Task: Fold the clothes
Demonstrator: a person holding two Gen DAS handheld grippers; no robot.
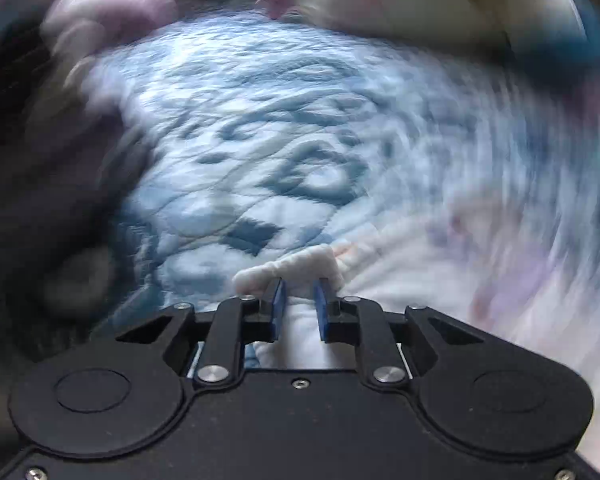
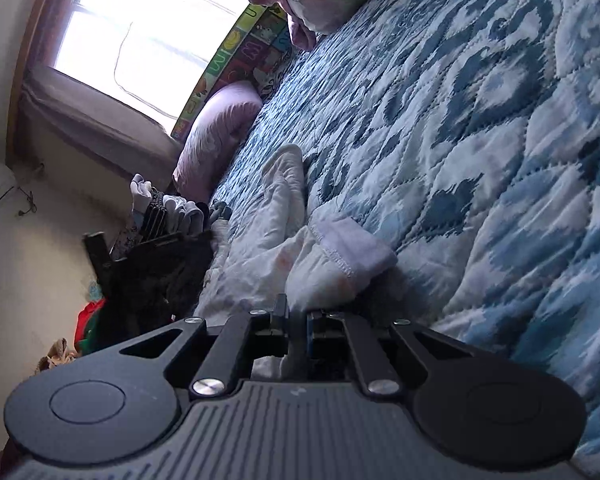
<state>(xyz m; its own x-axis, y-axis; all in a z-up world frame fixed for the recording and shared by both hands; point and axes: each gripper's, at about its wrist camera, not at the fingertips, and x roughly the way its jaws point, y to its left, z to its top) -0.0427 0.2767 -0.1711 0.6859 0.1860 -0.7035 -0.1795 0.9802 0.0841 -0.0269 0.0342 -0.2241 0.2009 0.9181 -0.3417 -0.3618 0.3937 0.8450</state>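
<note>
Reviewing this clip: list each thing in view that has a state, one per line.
left gripper: shut on the white garment's ribbed edge.
right gripper: shut on the same garment.
white garment: crumpled, unfolded, lying on the quilt.
quilt: spread over the bed, wrinkled.
purple pillow: lying at the bed's edge.
window: bright; open or closed, cannot tell.

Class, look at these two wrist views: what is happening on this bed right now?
A person is working with two handheld grippers on a pale garment lying on a blue-and-white quilt. The left gripper is clamped on a ribbed white edge of the cloth, and its view is blurred. The right gripper is shut on another part of the fabric. Lilac pillows lie at the bed's far end. The garment looks crumpled, not folded.
</note>
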